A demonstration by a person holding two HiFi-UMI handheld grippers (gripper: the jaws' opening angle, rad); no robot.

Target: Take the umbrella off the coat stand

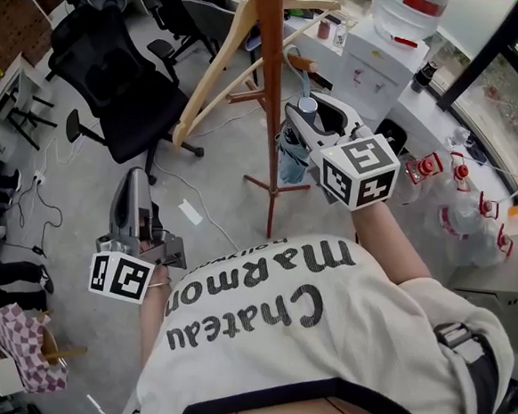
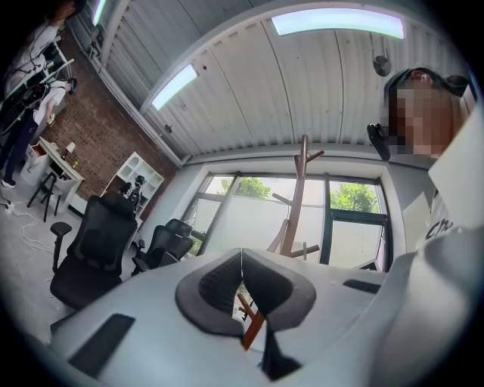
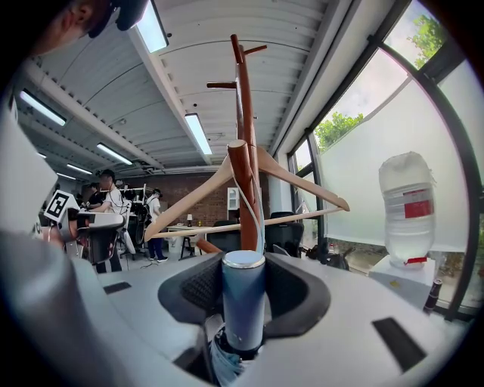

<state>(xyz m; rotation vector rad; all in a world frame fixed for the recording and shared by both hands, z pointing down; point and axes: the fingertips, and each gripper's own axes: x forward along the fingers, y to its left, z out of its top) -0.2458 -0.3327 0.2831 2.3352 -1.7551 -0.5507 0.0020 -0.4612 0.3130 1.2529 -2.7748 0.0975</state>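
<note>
Nearest the lens, the back of a white T-shirt (image 1: 320, 340) with dark lettering, seen from above. Just beyond it, a folded blue umbrella (image 1: 290, 158) (image 3: 243, 302), hanging upright close against the right side of the wooden coat stand (image 1: 267, 86) (image 3: 246, 113) (image 2: 295, 196), below the upper pegs, with a thin pale cord running up from the handle along the pole. Right gripper (image 1: 306, 110) (image 3: 243, 283) clamped on the umbrella's blue, silver-capped handle, pads pressed to both sides. Left gripper (image 1: 134, 181) (image 2: 242, 261) low at the left, well apart from the stand, tips together, empty. Wooden hanger (image 1: 219, 60) (image 3: 189, 200) on the stand's upper part, slanting down to the left. Black office chair (image 1: 126, 84) on the grey floor (image 1: 215, 198) left of the stand. White water dispenser (image 1: 377, 64) to the right, by the window.
</note>
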